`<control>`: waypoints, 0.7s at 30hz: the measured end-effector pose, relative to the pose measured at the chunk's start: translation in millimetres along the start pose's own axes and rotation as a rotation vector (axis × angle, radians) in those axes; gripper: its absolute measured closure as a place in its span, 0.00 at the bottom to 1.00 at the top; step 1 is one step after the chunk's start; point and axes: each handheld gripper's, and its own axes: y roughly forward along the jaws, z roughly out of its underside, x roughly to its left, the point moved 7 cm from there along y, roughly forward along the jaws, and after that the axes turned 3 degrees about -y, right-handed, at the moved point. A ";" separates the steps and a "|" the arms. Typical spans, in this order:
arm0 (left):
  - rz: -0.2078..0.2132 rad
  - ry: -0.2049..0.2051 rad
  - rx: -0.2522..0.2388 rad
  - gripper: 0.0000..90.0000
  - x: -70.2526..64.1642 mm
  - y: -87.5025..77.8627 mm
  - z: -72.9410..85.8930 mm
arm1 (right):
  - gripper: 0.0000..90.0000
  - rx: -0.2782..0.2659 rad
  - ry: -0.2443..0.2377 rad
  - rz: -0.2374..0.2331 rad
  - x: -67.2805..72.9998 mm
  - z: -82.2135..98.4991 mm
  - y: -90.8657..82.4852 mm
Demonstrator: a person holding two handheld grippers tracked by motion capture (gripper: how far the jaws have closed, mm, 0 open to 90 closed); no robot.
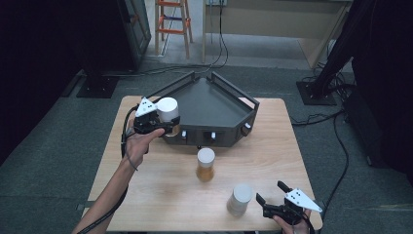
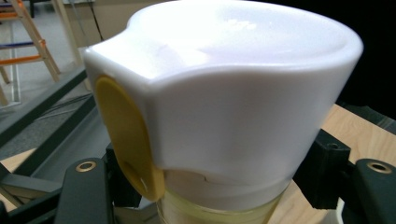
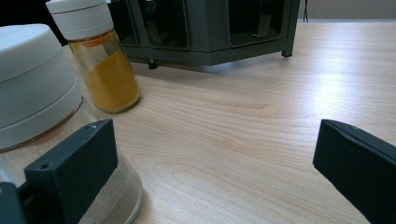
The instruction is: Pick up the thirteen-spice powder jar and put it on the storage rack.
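Observation:
My left gripper (image 1: 163,127) is shut on a white-capped jar (image 1: 167,111) and holds it above the left front corner of the dark corner rack (image 1: 209,102). In the left gripper view the jar's white cap (image 2: 224,93) with a yellow tab (image 2: 126,140) sits between the black jaws. A jar of orange powder (image 1: 205,165) stands upright mid-table in front of the rack. Another white-capped jar (image 1: 239,199) with pale contents stands near the front edge. Just to its right my right gripper (image 1: 272,192) rests open; in its own view that jar (image 3: 42,107) sits beside the left jaw, outside the gap.
The wooden table (image 1: 160,195) has bare room at the left and right front. The rack has a raised rim and small slots in its front face. A wooden ladder (image 1: 171,24) and stand bases with cables (image 1: 316,92) are on the floor behind.

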 end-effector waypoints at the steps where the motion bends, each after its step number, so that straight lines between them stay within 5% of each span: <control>1: -0.004 -0.001 0.001 0.34 0.6 1.1 -1.8 | 0.00 0.000 -0.001 0.000 -0.3 0.1 -0.1; 21: -0.088 -0.016 -0.004 0.34 14.4 37.1 -19.3 | 0.00 -0.003 0.004 -0.006 -2.2 0.3 -0.3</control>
